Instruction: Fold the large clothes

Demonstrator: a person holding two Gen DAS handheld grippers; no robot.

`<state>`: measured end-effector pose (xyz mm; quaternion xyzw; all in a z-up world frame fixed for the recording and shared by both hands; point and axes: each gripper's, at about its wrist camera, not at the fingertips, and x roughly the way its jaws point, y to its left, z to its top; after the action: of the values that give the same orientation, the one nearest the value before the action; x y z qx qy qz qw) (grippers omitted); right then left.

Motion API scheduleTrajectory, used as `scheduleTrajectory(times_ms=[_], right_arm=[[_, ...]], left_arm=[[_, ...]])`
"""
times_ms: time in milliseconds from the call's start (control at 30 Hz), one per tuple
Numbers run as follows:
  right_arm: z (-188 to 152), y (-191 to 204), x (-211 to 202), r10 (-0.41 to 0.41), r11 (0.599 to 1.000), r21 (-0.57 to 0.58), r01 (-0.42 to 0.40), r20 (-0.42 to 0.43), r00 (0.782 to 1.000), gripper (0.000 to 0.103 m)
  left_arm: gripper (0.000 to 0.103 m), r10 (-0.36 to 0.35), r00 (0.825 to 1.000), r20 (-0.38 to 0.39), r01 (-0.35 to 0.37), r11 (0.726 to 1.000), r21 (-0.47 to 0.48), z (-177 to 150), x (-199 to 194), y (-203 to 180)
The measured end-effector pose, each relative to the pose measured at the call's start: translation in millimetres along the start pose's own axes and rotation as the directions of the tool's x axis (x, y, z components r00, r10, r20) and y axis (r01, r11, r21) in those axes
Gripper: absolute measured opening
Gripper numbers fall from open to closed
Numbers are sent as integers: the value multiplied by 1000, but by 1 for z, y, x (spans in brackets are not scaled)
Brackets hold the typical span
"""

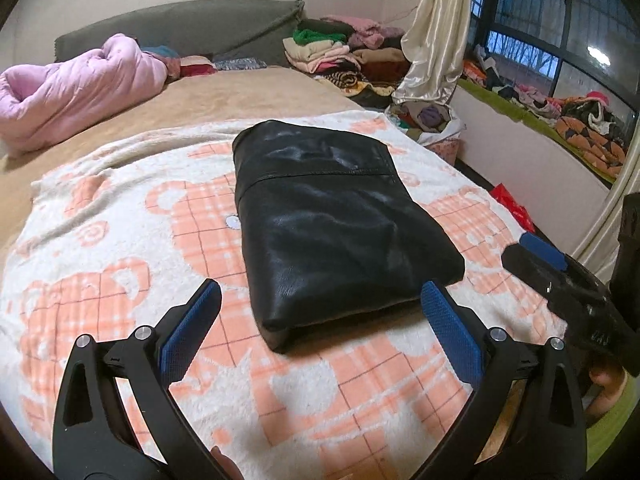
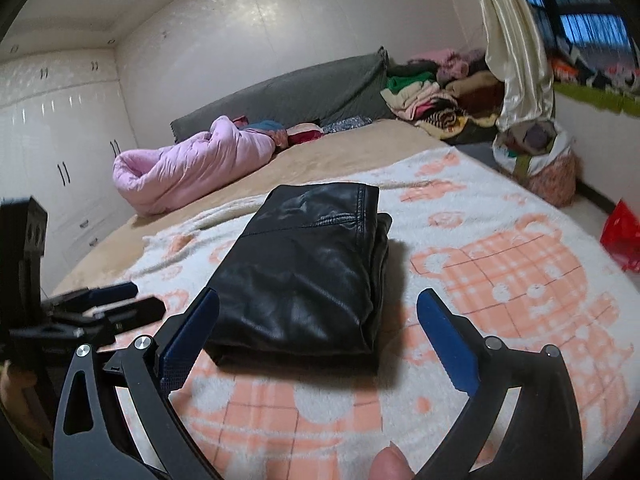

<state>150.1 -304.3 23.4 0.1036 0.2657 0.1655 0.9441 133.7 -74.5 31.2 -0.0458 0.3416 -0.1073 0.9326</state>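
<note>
A black leather garment (image 1: 328,220) (image 2: 304,272) lies folded into a thick rectangle on a white blanket with peach bears (image 1: 120,240) (image 2: 500,260) on the bed. My left gripper (image 1: 320,289) hovers just short of its near edge, jaws wide open and empty. My right gripper (image 2: 318,297) stands open the same way, slightly to the garment's right, with nothing between its blue pads. Each wrist view catches the other gripper at its edge: the right gripper (image 1: 528,252) and the left gripper (image 2: 132,302). A fingertip (image 2: 390,462) shows at the bottom.
A pink quilt (image 1: 68,96) (image 2: 188,164) is bundled at the far left by the grey headboard (image 1: 180,28). Stacked clothes (image 1: 340,52) fill the far corner. A bag of clothes (image 2: 536,160) and a red bag (image 2: 620,236) sit on the floor right of the bed.
</note>
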Motion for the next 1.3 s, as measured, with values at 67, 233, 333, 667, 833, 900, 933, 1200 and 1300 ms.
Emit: scheduleTrajectory(times_ms=[67, 233, 333, 667, 833, 900, 933, 1200, 1300], right_arm=[[-6, 5, -5, -9, 1000, -23, 8, -5, 1000, 99], [-24, 18, -14, -34, 997, -73, 31, -39, 999, 99], [-35, 21, -17, -47, 995, -87, 42, -60, 997, 99], [-53, 29, -23, -105, 988, -123, 94, -92, 990, 99], [-56, 25, -19, -127, 986, -124, 112, -117, 985, 99], [-57, 22, -19, -129, 986, -118, 114, -124, 984, 99], [-57, 22, -19, -129, 987, -116, 115, -126, 984, 99], [-58, 21, -21, -134, 986, -113, 120, -129, 983, 99], [-58, 21, -20, -136, 986, -118, 121, -129, 982, 99]], left_arm=[[94, -1, 1000, 13, 1, 1000, -15, -6, -7, 3], [94, -6, 1000, 8, 7, 998, -57, -21, -15, 10], [94, 6, 1000, 5, -6, 998, -58, -27, -18, 12], [94, -2, 1000, -23, 0, 997, -78, -54, -28, 13], [94, 17, 999, -48, -20, 998, -60, -59, -27, 12], [94, 30, 999, -45, -33, 998, -55, -59, -28, 12], [94, 28, 999, -43, -31, 998, -60, -59, -29, 14], [94, 32, 999, -38, -34, 997, -72, -58, -32, 19], [94, 35, 999, -37, -38, 996, -78, -58, -32, 20]])
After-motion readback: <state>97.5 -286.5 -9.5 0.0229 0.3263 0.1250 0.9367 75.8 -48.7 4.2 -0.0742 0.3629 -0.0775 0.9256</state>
